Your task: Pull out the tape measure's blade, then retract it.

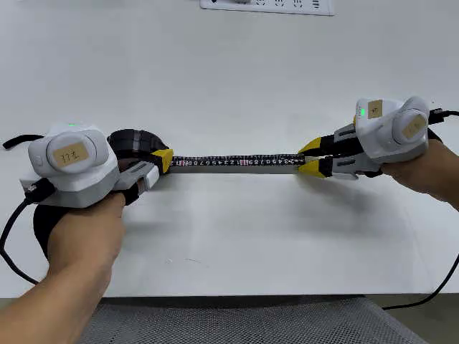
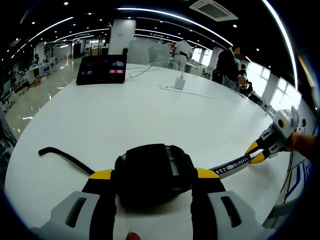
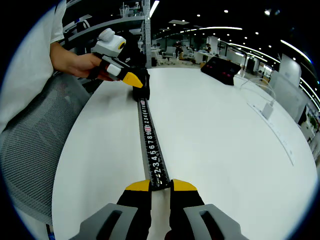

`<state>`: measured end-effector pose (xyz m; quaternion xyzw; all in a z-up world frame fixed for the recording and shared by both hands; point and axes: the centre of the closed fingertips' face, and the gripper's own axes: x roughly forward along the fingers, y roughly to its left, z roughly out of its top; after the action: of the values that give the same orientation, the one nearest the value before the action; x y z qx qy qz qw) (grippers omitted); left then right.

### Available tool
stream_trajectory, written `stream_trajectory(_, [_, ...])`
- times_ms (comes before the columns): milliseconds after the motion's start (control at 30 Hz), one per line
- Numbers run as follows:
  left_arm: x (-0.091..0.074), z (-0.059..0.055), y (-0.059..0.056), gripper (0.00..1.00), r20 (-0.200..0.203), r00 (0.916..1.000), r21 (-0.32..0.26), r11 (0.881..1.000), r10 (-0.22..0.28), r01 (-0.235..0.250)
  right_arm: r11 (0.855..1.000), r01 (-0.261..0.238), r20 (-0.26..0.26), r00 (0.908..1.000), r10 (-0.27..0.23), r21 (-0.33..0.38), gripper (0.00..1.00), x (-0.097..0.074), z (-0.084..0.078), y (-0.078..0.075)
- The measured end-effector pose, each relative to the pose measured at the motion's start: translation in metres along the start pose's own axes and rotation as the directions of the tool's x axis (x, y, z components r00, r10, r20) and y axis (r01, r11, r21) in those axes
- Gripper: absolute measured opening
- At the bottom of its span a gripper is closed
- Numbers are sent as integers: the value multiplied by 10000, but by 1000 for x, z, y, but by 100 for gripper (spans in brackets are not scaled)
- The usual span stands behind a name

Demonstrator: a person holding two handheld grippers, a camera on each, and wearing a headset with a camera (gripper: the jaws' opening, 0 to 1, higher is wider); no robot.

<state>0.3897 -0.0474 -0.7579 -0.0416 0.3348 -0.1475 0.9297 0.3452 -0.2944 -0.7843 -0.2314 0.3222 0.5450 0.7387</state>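
- A grey mesh chair (image 1: 237,322) is nearest, at the edge of the white table (image 1: 229,86).
- The left hand (image 1: 86,229) carries the left gripper (image 1: 155,166). Its jaws are closed against both sides of the black tape measure (image 2: 154,167), which sits between the yellow tips, low over the table on the person's left.
- The blade (image 1: 237,162) is pulled out and runs straight from the tape measure to the right gripper (image 1: 310,158). If it touches the table, I cannot tell.
- The right hand (image 1: 423,168) carries that gripper; its jaws are pressed together on the end of the blade.
- A black strap (image 2: 65,156) lies on the table left of the tape measure.
- A white socket strip (image 1: 265,6) is at the far side.
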Motion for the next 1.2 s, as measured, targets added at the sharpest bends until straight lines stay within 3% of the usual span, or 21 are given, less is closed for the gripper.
stream_trajectory(1200, [-1,1,1,56,14,9999,-233,9996,-149,149,9994,-340,656,9973,334,94,9,36,33,6])
